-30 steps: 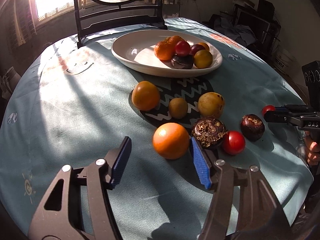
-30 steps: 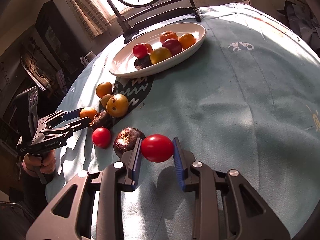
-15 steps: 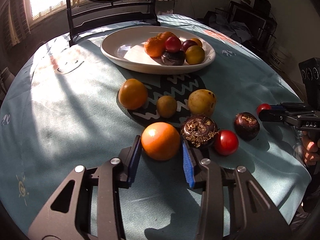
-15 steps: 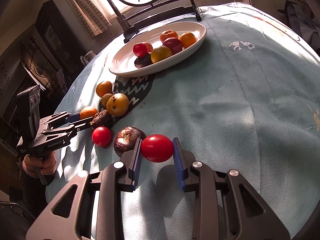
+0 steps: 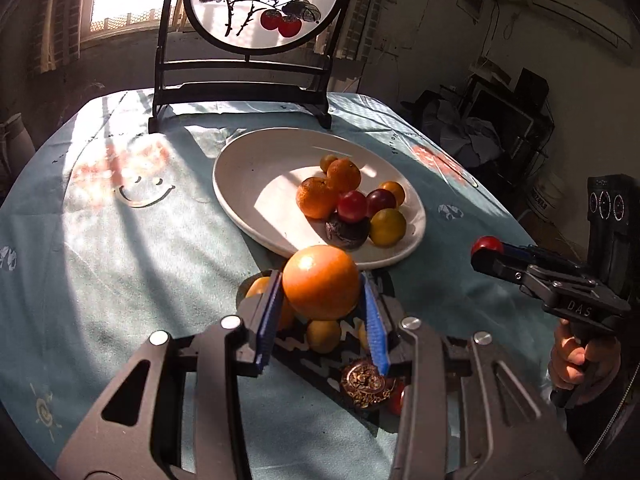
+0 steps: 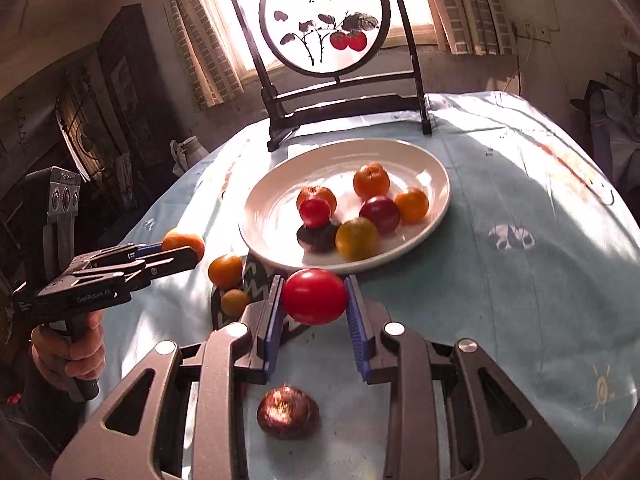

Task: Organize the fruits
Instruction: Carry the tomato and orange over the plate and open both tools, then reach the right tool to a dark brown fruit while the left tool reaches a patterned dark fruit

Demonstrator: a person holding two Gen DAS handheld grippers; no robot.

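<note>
Glossy round orange point(image 5: 321, 282), smooth red tomato point(image 6: 314, 296), white oval plate point(image 5: 248, 184)

yellow fruit point(image 5: 323, 335): I see it half hidden under the held orange point(image 5: 321, 282).
small tomato point(image 5: 396, 400): mostly behind my left gripper point(image 5: 322, 320).

plate point(image 5: 240, 168): I see it on the table point(image 5: 120, 248), before the screen point(image 5: 244, 40) at the far edge.
pile point(image 5: 352, 204): in the plate, on its right half.
orange point(image 5: 320, 282): between my left fingers point(image 5: 267, 320), above the table, before the plate.
tomato point(image 6: 314, 296): between my right fingers point(image 6: 357, 332), at the plate's near rim.
loose fruit point(image 6: 226, 270): on the table, left of the tomato.
</note>
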